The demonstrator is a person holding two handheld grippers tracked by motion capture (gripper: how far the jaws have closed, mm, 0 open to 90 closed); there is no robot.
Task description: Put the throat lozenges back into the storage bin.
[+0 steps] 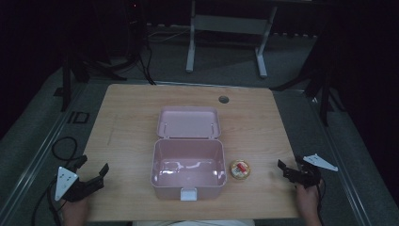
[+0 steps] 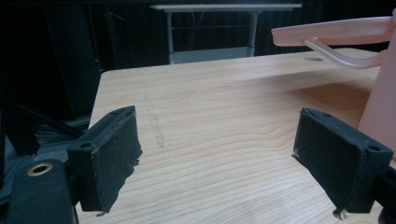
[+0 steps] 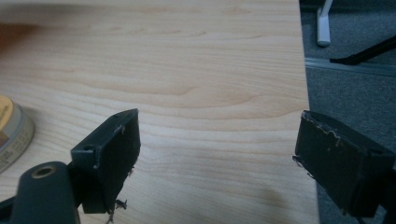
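A pink plastic box [image 1: 188, 181] stands open in the middle of the wooden table [image 1: 131, 117], its lid [image 1: 189, 122] folded back and its inside bare. Just right of it sits a small round tin [image 1: 240, 169] with a yellow and red top. My left gripper [image 1: 93, 165] is open at the table's front left corner, apart from the box. In the left gripper view the gripper [image 2: 219, 158] frames bare wood, with the box wall [image 2: 380, 102] at the right. My right gripper [image 1: 290, 166] is open at the front right edge. The right gripper view has the gripper [image 3: 217, 158] over wood, with the tin [image 3: 11, 135] at the left.
A round cable hole [image 1: 224, 99] lies near the table's far edge. Behind the table stands a white desk frame [image 1: 226, 28]. Cables [image 1: 63, 147] loop on the floor at the left. The table's right edge [image 3: 306, 93] drops to grey floor close beside my right gripper.
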